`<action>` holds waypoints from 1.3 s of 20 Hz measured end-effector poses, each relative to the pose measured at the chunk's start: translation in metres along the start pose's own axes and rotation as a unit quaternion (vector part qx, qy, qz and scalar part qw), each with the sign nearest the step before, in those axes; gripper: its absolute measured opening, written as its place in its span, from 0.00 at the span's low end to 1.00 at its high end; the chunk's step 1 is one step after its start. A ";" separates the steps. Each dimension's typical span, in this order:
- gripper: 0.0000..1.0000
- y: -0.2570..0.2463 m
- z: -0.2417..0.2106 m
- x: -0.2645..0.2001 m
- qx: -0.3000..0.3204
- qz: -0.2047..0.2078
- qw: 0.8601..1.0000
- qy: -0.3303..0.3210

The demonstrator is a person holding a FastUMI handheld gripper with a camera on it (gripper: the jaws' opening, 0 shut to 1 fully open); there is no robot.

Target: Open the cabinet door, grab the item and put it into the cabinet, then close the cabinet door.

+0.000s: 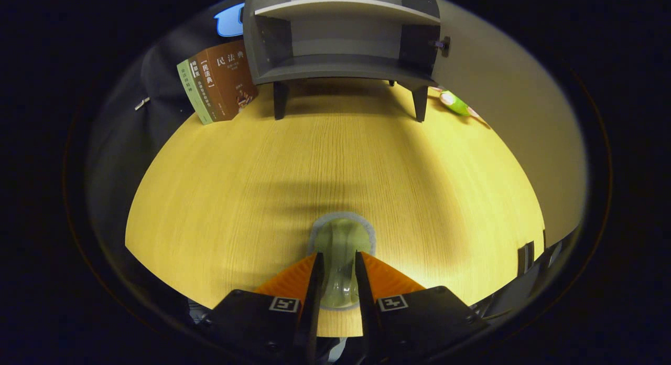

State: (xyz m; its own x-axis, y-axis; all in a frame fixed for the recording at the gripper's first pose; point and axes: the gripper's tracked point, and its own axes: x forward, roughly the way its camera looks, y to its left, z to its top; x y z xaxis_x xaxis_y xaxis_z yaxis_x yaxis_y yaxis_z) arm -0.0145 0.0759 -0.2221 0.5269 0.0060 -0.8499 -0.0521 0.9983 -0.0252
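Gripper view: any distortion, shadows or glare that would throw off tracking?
Gripper view: heavy fisheye bend, table edge curves; soft shadow band across the wood ahead of the fingers; faint glare on the clear cup they clamp; cabinet interior dim, books sharp.

A booth staged as a home study: wooden table (335, 160), small grey cabinet (341, 40), books (217, 82).

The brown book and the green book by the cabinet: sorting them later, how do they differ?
The brown book is thicker and nearer the cabinet; the green book is thin, on its far side. Both stand upright, leaning alike, touching. The gripper is far back, fingers pressing a clear cup.
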 end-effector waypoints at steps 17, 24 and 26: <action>0.18 -0.013 0.110 -0.104 0.082 0.046 0.990 -0.110; 0.18 -0.025 0.248 -0.180 0.092 0.052 0.967 -0.233; 0.18 -0.029 0.291 -0.189 0.096 0.050 0.959 -0.261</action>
State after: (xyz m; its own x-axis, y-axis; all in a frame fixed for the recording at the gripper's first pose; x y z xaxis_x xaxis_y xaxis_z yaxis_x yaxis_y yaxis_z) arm 0.1339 0.0628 0.0924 0.8826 0.0800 -0.4633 0.0069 0.9831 0.1829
